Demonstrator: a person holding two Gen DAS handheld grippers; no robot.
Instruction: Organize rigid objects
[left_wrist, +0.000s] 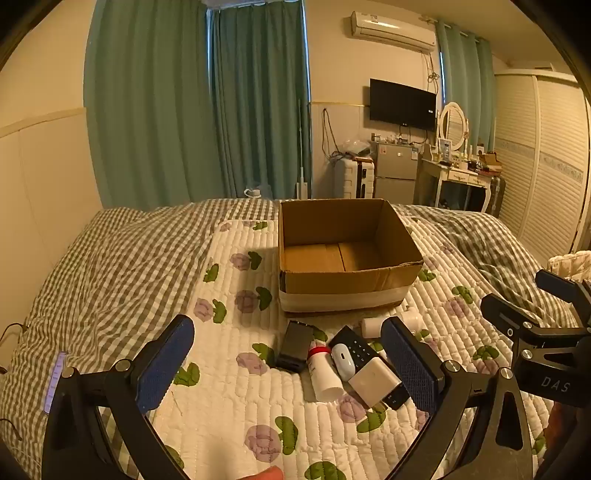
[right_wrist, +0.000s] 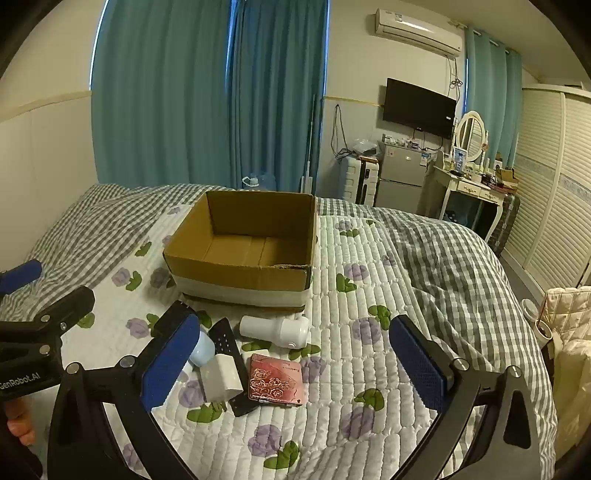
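Observation:
An empty open cardboard box (left_wrist: 347, 254) (right_wrist: 243, 243) stands on the quilted bed. In front of it lies a cluster of small items: a black case (left_wrist: 294, 345), a white tube with a red ring (left_wrist: 323, 373), a white mouse (left_wrist: 343, 361), a black remote (left_wrist: 354, 345) (right_wrist: 227, 341), a white block (left_wrist: 373, 382) (right_wrist: 221, 376), a white bottle (right_wrist: 275, 330) and a pink rose-pattern case (right_wrist: 277, 380). My left gripper (left_wrist: 291, 369) is open above the cluster. My right gripper (right_wrist: 295, 363) is open over the pink case.
The floral quilt (left_wrist: 236, 398) lies over a checked blanket (right_wrist: 443, 266). A cream quilted bag (right_wrist: 569, 314) sits at the bed's right edge. Curtains, a fridge, a dressing table and a wardrobe stand beyond the bed.

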